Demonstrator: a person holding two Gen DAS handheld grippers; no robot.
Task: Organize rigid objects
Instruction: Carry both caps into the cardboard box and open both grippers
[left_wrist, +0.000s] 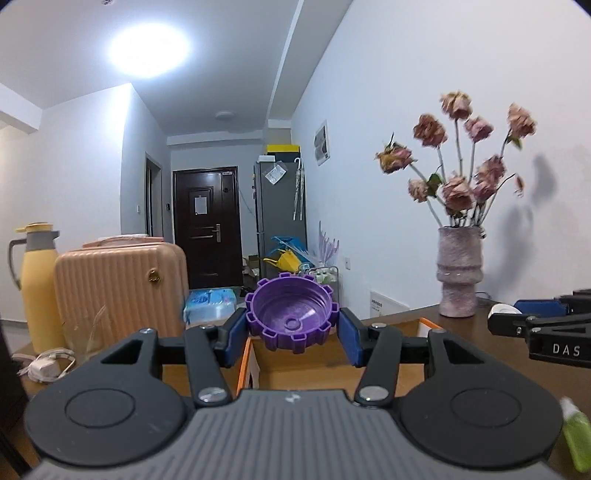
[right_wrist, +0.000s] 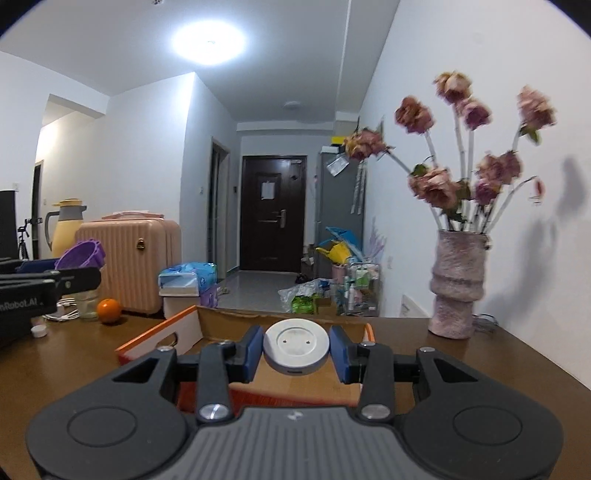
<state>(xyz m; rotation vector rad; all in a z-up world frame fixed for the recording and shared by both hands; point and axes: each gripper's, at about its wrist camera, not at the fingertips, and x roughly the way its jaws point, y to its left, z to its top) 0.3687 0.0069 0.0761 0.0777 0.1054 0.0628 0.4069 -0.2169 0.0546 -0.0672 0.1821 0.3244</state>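
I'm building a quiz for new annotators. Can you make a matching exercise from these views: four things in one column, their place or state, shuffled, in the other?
Things:
1. purple ridged cap
2. white round disc
3. orange
4. flower vase

Places or states:
A. on the table by the right wall
B. held in the left tongs
C. on the table before the pink suitcase
D. held in the right tongs

Pairs: 1-B, 2-D, 3-C, 4-A

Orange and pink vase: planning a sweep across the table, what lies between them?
In the right wrist view, the open cardboard box lies between the orange and pink vase.
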